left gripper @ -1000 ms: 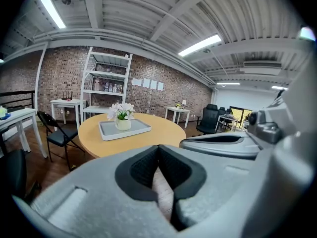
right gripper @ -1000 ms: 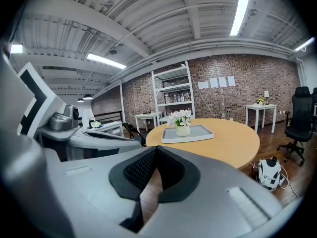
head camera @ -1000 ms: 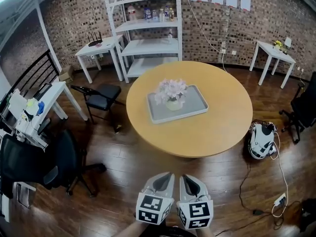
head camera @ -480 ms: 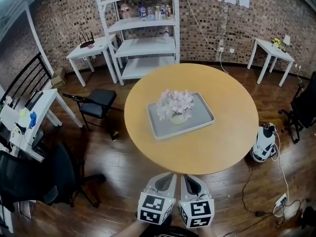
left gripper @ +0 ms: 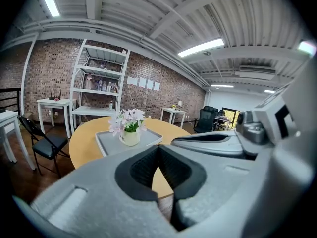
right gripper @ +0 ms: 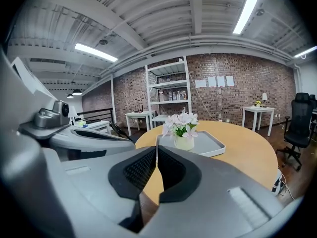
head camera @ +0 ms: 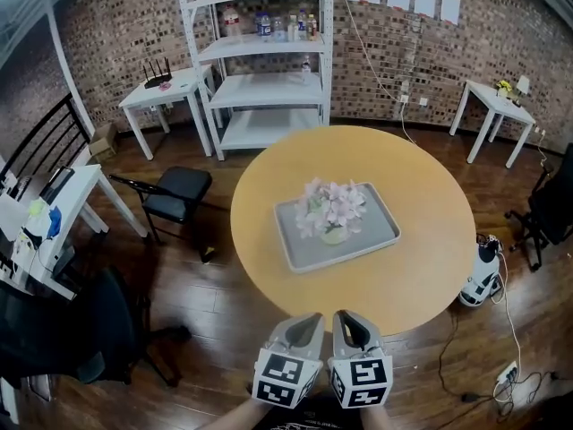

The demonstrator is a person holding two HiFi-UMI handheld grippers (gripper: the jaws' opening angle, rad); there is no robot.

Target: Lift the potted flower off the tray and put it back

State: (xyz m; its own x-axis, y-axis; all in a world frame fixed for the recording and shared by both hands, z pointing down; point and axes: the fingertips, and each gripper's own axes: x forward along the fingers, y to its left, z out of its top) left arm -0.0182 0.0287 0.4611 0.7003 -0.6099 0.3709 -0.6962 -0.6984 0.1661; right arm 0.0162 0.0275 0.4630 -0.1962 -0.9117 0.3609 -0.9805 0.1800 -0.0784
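- Approach step. The potted flower (head camera: 333,211) stands on the grey tray (head camera: 380,215) in the middle of the round table (head camera: 430,186), not yet lifted.
- The left hand-held gripper (head camera: 302,323) and right hand-held gripper (head camera: 350,322) sit side by side, short of the table's near edge. Both are clenched on nothing.
- Next, as I judge it: I close in, spread the jaws and grasp below the blooms.

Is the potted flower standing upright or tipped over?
Upright: the potted flower stands on its base in the tray, blooms on top, in all three views.
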